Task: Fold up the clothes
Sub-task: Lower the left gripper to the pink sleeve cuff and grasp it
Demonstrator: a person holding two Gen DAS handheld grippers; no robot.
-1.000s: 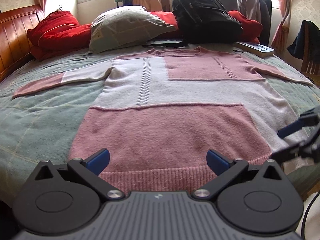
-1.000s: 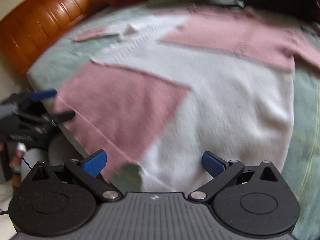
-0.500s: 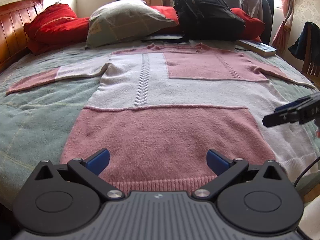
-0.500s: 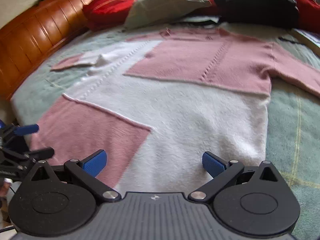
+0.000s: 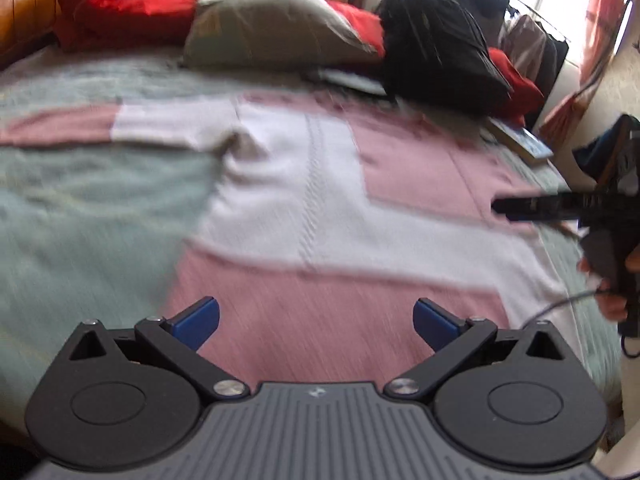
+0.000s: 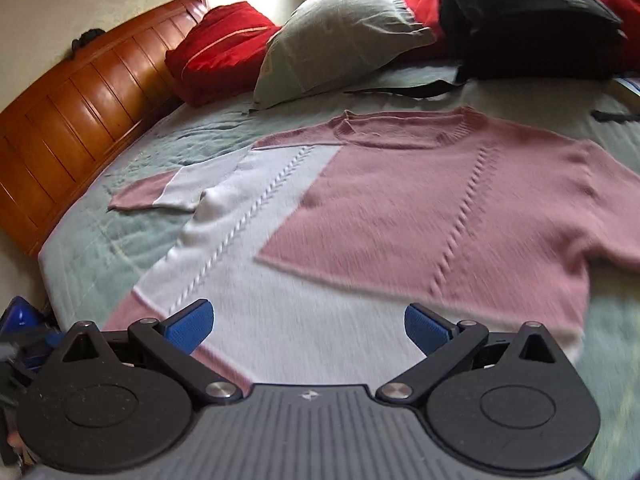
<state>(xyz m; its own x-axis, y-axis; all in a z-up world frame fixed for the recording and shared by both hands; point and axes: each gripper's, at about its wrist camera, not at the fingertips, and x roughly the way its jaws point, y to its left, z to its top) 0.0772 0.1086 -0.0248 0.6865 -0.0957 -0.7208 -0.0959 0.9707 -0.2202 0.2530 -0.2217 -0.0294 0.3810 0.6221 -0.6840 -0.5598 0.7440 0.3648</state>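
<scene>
A pink and white block-pattern sweater [image 5: 320, 216] [image 6: 400, 216] lies flat and face up on the bed, sleeves spread out to both sides. My left gripper [image 5: 316, 318] hovers open above the pink hem panel, nothing between its blue pads. My right gripper [image 6: 306, 326] is open too, over the white middle band, empty. In the left wrist view the right gripper [image 5: 560, 206] shows side-on at the right edge, held by a hand [image 5: 608, 280], above the sweater's right side. The left gripper's blue tip [image 6: 20, 316] peeks in at the lower left of the right wrist view.
A pale green bedspread [image 6: 120, 240] covers the bed. At the far side lie a grey-green pillow [image 6: 340, 28], red cushions [image 6: 220, 48] and a black backpack [image 6: 528, 16]. A wooden headboard [image 6: 60, 128] runs along the left. A book [image 5: 520, 140] rests near the far right edge.
Both grippers have moved forward over the sweater, away from the hem. The left view has swung left and is blurred. Both stay open.
</scene>
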